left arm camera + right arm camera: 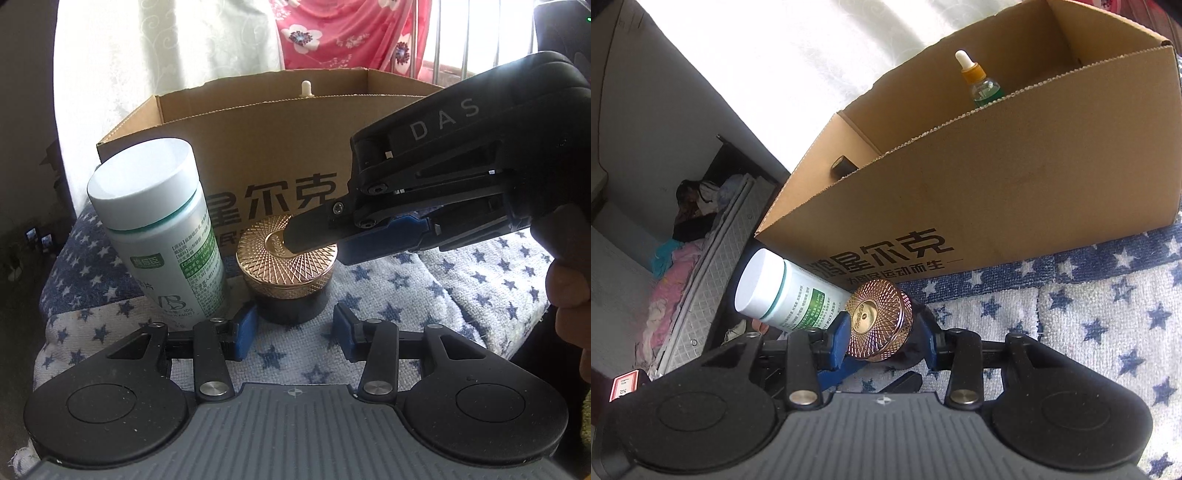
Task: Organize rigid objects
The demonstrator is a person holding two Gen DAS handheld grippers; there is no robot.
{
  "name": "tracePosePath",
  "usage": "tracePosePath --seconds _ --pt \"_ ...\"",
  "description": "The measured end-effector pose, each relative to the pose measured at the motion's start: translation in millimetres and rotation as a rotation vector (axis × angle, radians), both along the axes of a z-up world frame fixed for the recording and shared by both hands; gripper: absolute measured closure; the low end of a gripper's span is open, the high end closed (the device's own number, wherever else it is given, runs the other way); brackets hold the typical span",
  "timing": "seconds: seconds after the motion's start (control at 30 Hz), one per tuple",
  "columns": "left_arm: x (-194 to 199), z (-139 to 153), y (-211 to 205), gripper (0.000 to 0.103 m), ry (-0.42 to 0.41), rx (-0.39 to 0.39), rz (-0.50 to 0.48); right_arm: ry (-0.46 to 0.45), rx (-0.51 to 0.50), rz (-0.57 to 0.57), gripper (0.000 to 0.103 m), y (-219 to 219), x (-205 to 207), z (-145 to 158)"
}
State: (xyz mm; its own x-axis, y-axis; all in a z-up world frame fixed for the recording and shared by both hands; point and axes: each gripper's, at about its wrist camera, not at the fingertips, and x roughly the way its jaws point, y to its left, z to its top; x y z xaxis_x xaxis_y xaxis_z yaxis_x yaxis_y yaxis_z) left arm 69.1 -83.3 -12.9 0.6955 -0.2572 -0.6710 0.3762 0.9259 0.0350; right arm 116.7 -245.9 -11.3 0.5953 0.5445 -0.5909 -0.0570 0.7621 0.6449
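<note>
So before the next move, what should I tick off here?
1. Gold-lidded dark round jar upright on the star-patterned towel: ok.
2. Right gripper straddles the jar: ok, the lid sits between its fingers.
3. Its pads pressing firmly on the jar: cannot tell.
4. Left gripper out of the way: ok, open, empty, just short of the jar.
5. White plastic bottle with white cap clear of the lift: not ok, it stands close beside the jar and might be nudged.
6. Brown cardboard box ready: ok, its top is open, with free space beside the clear dropper bottle.
</note>
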Motion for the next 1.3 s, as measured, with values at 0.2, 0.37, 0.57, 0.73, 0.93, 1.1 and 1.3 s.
tracePosePath --seconds 0.2,0.37,0.57,0.73,0.93,1.1,1.3 --pt "2 1 4 0.059 0.01 -0.019 0.003 0.01 0.008 -0.01 0.063 2 2 -5" --pt "4 2 5 0.059 0.012 -0.03 0.019 0.014 0.027 -0.017 0.064 -1 4 -8" --pt "1 3 1 0.059 0.012 -0.042 0.037 0.011 0.029 -0.014 0.063 0 6 -6" --pt "-1 3 -3 0.059 0.023 -0.073 0.042 0.014 -0.003 -0.013 0.063 0 4 -2" --pt "-13 2 -10 0.059 0.016 -0.076 0.051 0.015 -0.019 0.005 0.063 0 0 8" --pt "-21 2 -12 0.06 0.052 -0.166 -0.008 0.03 -0.018 0.033 0.063 3 1 14" --pt "-36 5 -20 0.06 -0.034 -0.098 0.0 0.035 -0.007 0.01 0.063 -4 -3 14"
